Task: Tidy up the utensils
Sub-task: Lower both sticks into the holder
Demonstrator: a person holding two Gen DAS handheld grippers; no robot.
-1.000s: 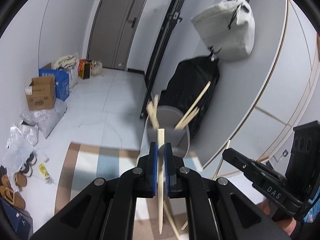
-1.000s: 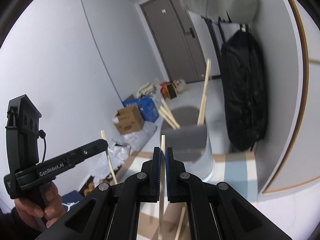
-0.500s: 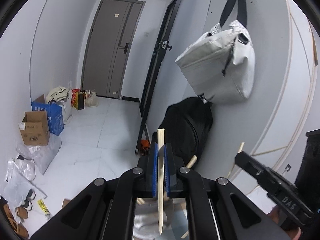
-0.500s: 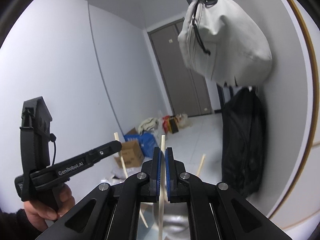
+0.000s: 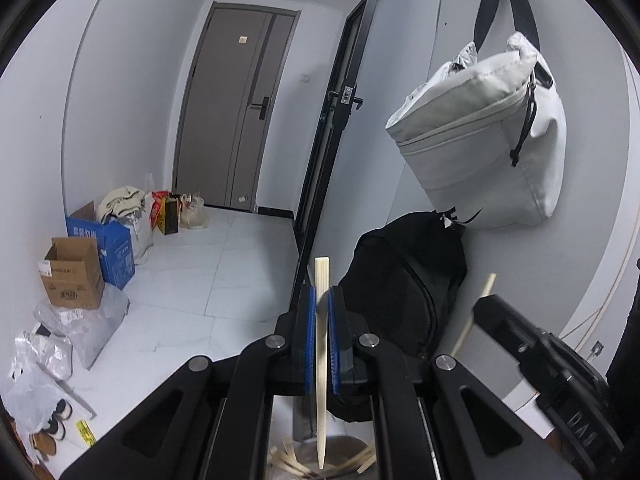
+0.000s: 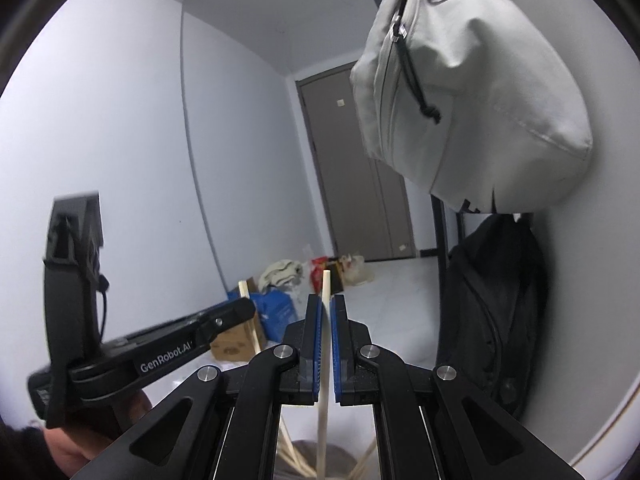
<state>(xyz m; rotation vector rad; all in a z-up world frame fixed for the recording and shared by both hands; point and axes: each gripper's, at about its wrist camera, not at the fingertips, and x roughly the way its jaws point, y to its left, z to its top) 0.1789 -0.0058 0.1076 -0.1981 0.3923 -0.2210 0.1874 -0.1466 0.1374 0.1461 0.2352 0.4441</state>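
Left view: floor shoes [image 5: 48,428], right view: hand [image 6: 68,446] gripping other tool.

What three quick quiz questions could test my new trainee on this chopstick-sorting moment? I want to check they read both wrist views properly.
1. True or false: the left gripper is open and empty.
2. What does the right gripper hold? A) a spoon B) a wooden chopstick C) nothing
3. Fill in: below both grippers, more chopsticks stand in a grey ____.

Key: 1 false, it is shut on a wooden chopstick; 2 B; 3 holder.
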